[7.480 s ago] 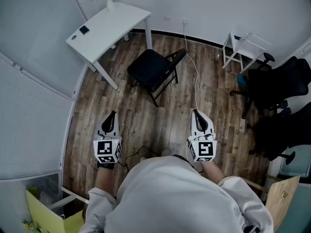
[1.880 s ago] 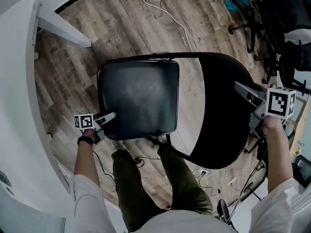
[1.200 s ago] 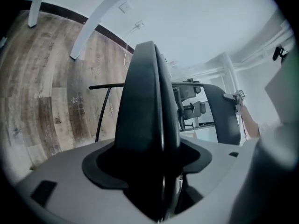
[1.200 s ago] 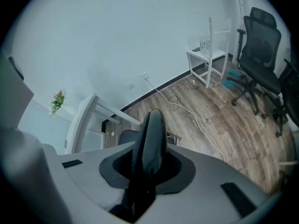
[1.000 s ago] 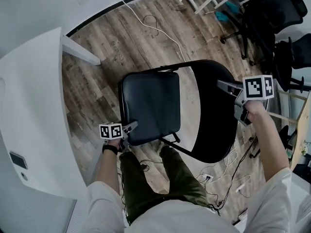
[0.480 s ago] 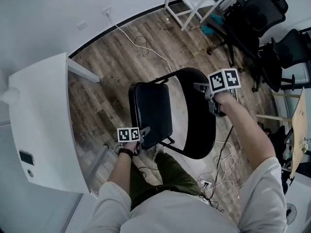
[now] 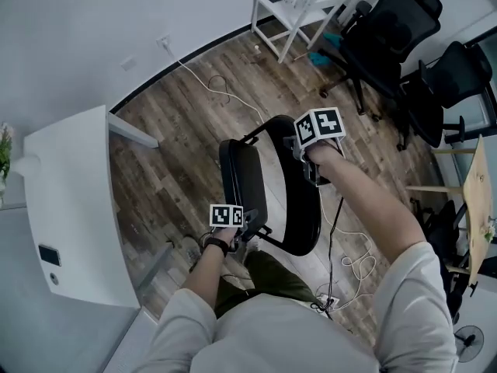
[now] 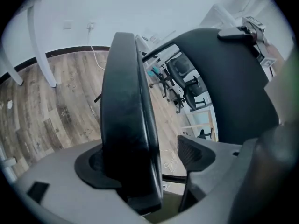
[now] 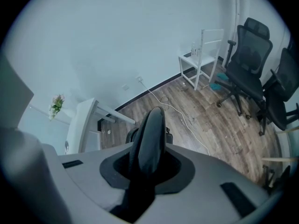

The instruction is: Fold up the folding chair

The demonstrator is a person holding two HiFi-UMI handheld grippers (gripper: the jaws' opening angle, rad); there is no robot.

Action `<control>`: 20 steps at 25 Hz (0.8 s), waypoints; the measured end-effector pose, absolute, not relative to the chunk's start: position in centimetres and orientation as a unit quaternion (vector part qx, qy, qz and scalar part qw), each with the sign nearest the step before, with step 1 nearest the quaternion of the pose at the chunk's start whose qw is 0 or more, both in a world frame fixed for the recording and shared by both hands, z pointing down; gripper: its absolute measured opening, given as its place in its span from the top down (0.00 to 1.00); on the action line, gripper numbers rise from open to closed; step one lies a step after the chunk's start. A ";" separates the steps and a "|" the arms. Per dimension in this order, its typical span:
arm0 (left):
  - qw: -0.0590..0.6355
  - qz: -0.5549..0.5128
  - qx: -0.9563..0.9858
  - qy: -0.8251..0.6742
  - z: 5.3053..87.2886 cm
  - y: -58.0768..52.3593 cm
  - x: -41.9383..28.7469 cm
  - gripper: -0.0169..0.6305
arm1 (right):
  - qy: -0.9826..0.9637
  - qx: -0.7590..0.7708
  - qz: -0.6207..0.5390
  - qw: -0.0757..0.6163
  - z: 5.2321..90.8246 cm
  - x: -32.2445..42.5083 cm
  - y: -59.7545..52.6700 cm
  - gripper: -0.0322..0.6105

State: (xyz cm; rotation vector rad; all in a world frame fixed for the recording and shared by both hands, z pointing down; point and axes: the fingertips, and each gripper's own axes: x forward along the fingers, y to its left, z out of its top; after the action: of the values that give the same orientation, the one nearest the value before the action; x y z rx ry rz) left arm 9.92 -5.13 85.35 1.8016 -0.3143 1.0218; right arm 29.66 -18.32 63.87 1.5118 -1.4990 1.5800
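While the person stands right over it, the folding chair (image 7: 307, 228) is upright on the wooden floor (image 7: 178, 169) just ahead of their legs. Its seat (image 7: 242, 183) is tipped up almost flat toward the backrest (image 7: 297, 181). Nearest, the left gripper (image 7: 251, 222) is at the seat's lower edge, jaws opening wide. The edge sits between them against one pad, the other well clear, so nothing is squeezed. Further out, the right gripper (image 7: 300, 149) pinches the backrest's top rim, jaws nearly together, steadying the frame. This looks like the closing step. Next, the left gripper needs to slip free, then seat and back want pressing together. Beyond lie a cable (image 7: 225, 92) and office chairs (image 7: 388, 22).
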 end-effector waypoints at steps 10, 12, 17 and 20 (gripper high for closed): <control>0.349 0.520 0.779 0.012 83.7 -0.2 15.3 0.37 | -0.534 0.557 0.591 0.234 62.6 29.6 -18.1 0.79; 0.308 0.539 0.782 0.055 83.7 0.7 15.8 0.37 | -0.532 0.557 0.595 0.229 62.4 29.4 -18.2 0.77; 0.274 0.545 0.783 0.121 83.0 1.8 17.0 0.35 | -0.527 0.559 0.602 0.219 62.2 28.8 -18.5 0.75; 0.270 0.536 0.780 0.175 82.4 2.7 17.7 0.35 | -0.525 0.558 0.609 0.206 62.0 28.7 -18.6 0.73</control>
State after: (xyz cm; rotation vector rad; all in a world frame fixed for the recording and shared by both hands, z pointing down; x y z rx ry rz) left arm 17.68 2.67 82.37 2.1018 0.4714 1.4453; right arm 28.66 -18.60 61.96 1.5547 -1.4622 1.6978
